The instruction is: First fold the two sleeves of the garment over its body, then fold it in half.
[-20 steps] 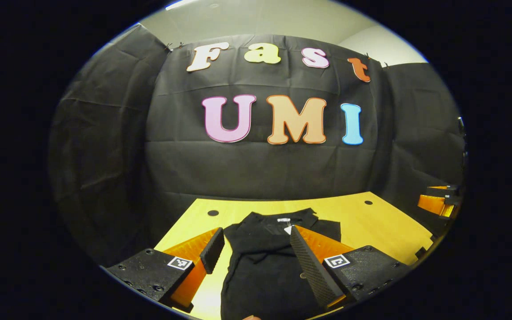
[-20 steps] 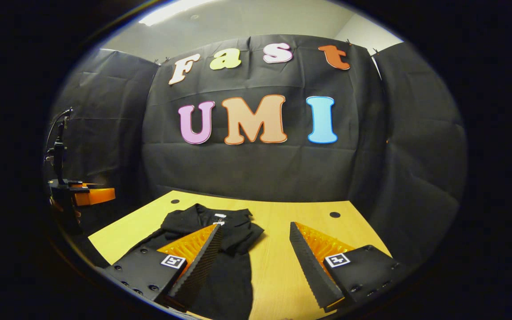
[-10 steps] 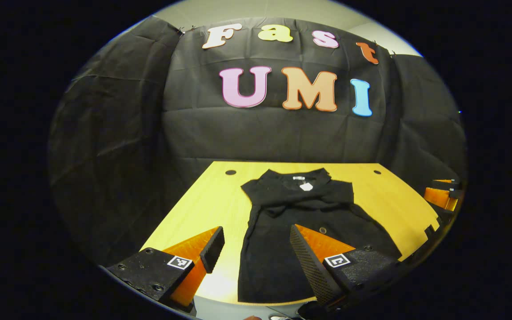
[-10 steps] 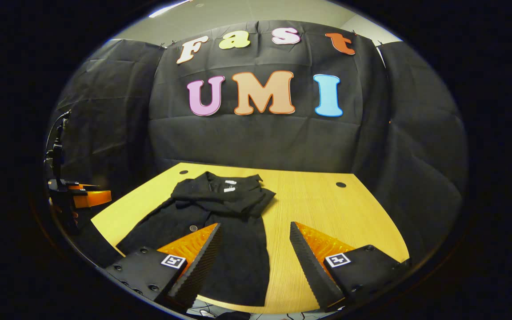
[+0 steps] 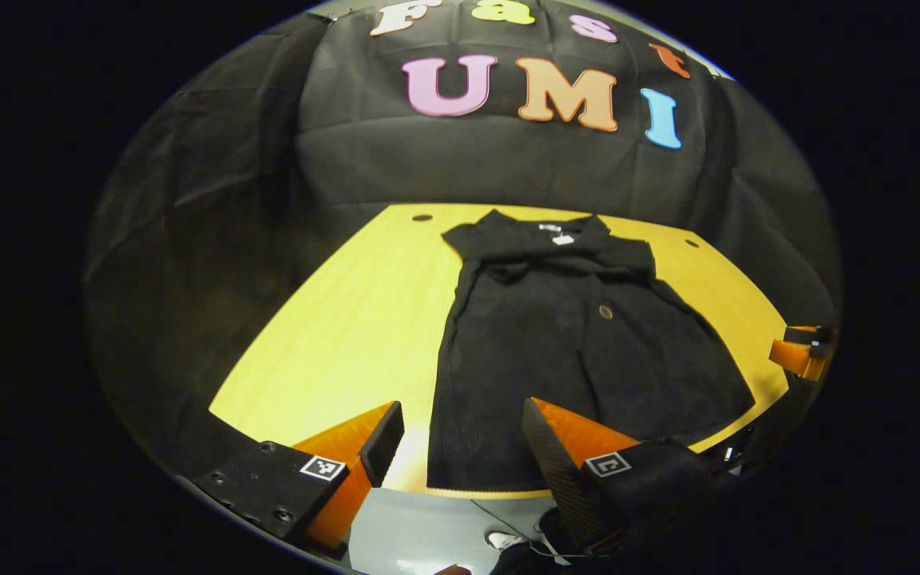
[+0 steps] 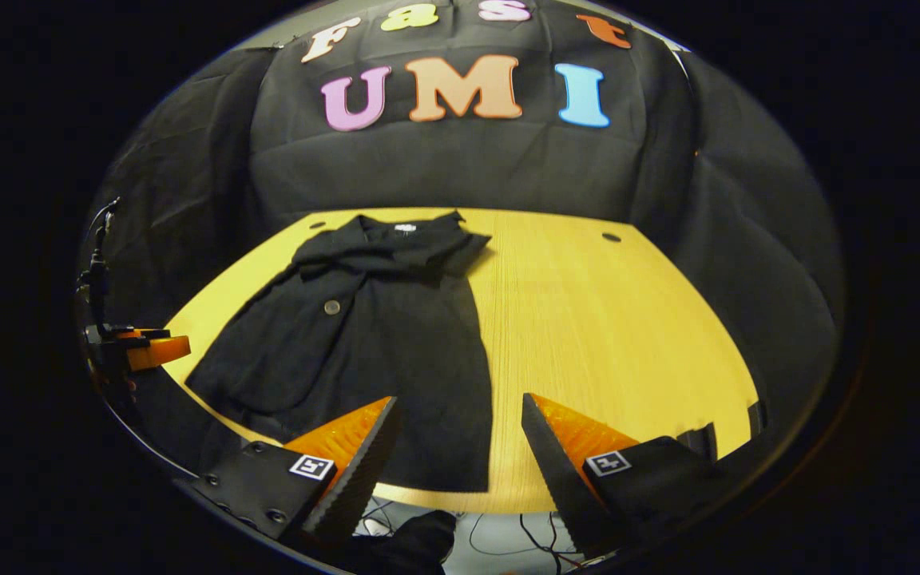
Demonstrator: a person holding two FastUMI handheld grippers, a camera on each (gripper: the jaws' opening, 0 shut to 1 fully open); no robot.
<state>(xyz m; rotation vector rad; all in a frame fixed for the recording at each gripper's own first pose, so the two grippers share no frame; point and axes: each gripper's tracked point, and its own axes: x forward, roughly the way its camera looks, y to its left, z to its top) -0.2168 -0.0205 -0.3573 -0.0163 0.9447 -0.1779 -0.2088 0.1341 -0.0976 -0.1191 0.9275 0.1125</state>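
Both claws stand spread, holding nothing: the left gripper (image 5: pixel 460 447) and right gripper (image 6: pixel 456 443) hover at the table's (image 6: pixel 612 335) near edge. The black garment (image 6: pixel 380 335) lies flat there, collar toward the far edge, sleeves folded across its chest.

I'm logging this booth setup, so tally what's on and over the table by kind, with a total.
Black garment: 1
Two-finger grippers, left gripper and right gripper: 2
Yellow table: 1
Total: 4
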